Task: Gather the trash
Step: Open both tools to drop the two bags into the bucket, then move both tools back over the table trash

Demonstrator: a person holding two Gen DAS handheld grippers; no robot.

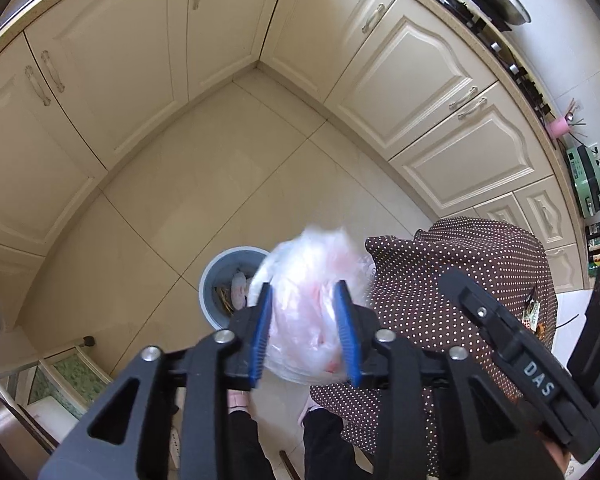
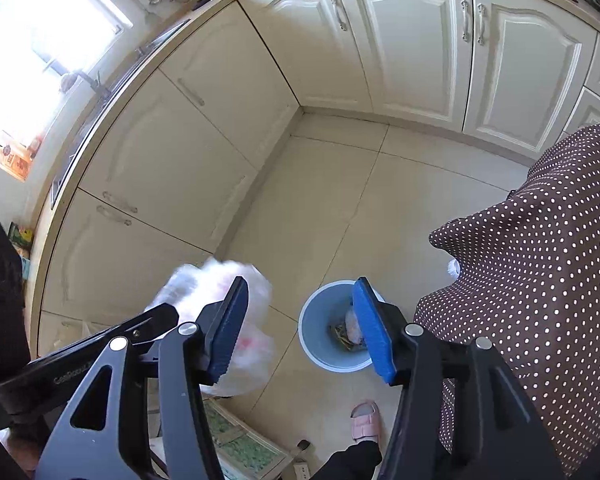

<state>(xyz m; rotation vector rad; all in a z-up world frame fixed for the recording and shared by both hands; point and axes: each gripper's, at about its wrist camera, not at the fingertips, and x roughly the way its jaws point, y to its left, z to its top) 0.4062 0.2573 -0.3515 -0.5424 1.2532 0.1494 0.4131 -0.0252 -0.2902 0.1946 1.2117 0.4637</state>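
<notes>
Trash: a crumpled clear plastic bag (image 1: 312,304) with pink marks, blurred, sits between the blue fingers (image 1: 262,332) of the left gripper (image 1: 306,334), above the floor beside the bin (image 2: 334,328); I cannot tell whether the pads press it. The round blue-grey bin stands on the tiles and holds scraps and a pale wrapper. The right gripper (image 2: 306,330) is spread with nothing between its fingers.

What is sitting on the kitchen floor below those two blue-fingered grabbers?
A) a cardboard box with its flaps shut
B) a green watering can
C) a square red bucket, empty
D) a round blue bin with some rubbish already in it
D: the right wrist view shows a round blue bin on the tiled floor, open at the top, with scraps lying at its bottom.
</notes>
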